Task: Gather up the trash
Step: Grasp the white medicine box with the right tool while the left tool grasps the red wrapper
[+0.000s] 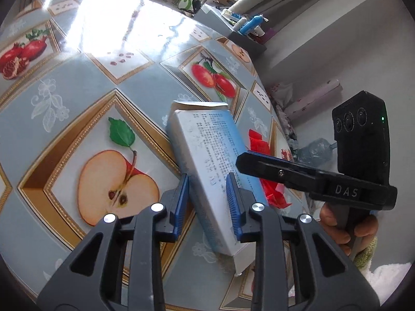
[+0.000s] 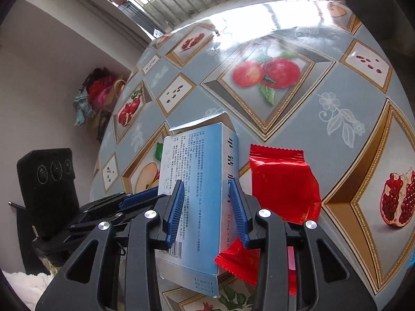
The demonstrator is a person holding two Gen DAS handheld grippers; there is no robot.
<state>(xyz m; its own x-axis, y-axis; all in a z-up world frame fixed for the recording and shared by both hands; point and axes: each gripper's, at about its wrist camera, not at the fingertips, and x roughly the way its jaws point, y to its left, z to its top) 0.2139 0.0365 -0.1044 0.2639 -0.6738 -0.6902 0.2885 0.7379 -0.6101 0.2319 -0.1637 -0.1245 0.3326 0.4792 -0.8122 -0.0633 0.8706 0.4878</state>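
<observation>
1. Medicine box [image 2: 197, 194] on the fruit-print tablecloth [image 2: 337, 83], tilted, far flap open.
2. Pinched across the box: right gripper [image 2: 207, 202].
3. Straddling the box, contact unclear: left gripper [image 1: 207, 202].
4. Just right of the box, partly hidden: red wrapper [image 2: 282, 184].

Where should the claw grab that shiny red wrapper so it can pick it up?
Probably at the crimped, zigzag top edge of the shiny red foil wrapper, coming from its open right side. That edge is thin and flat, so it pinches easily. The tall blue-and-white cardboard box stands against the wrapper's left side and covers its lower corner, so that side is blocked.
</observation>
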